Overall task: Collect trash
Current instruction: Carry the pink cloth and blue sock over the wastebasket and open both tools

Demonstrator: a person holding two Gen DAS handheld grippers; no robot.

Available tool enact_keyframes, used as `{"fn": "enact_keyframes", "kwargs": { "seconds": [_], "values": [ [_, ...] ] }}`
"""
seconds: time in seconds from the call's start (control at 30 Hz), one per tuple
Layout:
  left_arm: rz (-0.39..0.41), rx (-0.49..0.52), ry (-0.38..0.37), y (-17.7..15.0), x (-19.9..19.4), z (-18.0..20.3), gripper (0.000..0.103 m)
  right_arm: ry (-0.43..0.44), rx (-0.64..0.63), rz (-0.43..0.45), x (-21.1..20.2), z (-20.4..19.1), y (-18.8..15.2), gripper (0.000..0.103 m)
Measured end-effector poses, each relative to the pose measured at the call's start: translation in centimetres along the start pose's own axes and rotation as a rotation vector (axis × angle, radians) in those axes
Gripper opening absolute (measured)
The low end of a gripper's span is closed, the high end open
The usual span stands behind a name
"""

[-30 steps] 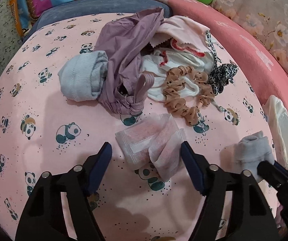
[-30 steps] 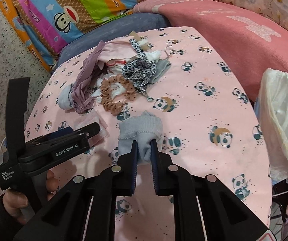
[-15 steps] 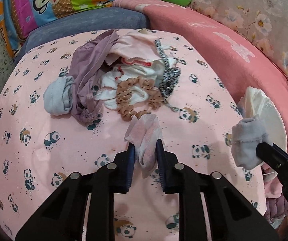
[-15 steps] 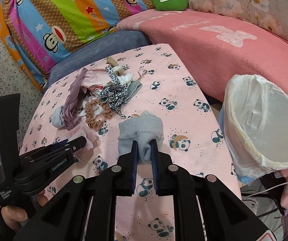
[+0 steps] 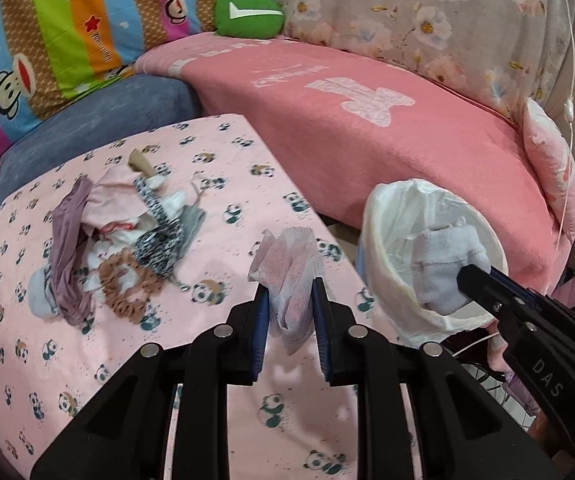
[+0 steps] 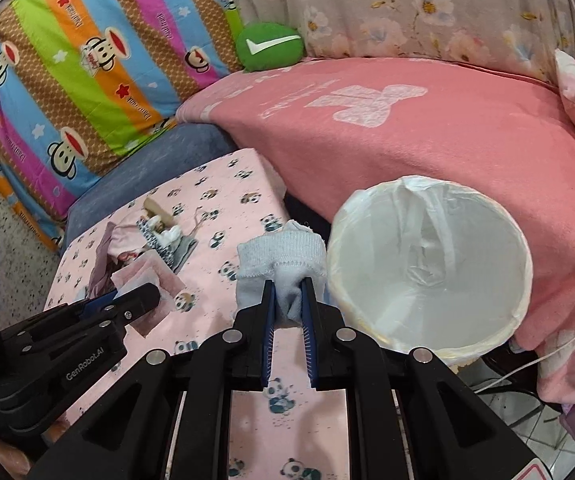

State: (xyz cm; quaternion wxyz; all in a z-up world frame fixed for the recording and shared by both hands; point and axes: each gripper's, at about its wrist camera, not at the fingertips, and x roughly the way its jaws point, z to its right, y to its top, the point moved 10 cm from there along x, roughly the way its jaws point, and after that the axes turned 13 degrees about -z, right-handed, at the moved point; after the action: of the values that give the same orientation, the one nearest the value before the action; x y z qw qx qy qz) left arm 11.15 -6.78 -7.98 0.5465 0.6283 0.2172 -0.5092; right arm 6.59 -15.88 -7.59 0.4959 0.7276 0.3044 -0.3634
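Note:
My left gripper is shut on a crumpled pink-white tissue, held above the panda-print table. My right gripper is shut on a pale grey sock, lifted beside the rim of a white-lined bin. In the left wrist view the sock hangs in front of the bin's mouth, pinched by the right gripper. In the right wrist view the left gripper shows at lower left with the tissue.
A heap of clothes, a brown scrunchie and a leopard-print strip lies at the table's far left. A pink blanket covers the sofa behind the bin. Striped cushions stand at the back. Cables trail on the floor at right.
The left gripper closed on the tissue and lifted it off the table. Both grippers rose and swung right, bringing the white bin into full view near the sock.

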Motion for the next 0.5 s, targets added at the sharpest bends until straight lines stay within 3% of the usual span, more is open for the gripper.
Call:
{"fn": "enact_keyframes", "kwargs": {
  "seconds": [0.3,0.5],
  "values": [
    [0.013,0.135,-0.063,2.9,1.1,8.3,0.021,-0.077,0.153,0.055,-1.6,9.1,1.4,0.014],
    [0.020,0.196,-0.096,4.3,2.2,12.3,0.021,-0.108,0.198,0.064,-1.6,12.8,2.0,0.014]
  ]
}}
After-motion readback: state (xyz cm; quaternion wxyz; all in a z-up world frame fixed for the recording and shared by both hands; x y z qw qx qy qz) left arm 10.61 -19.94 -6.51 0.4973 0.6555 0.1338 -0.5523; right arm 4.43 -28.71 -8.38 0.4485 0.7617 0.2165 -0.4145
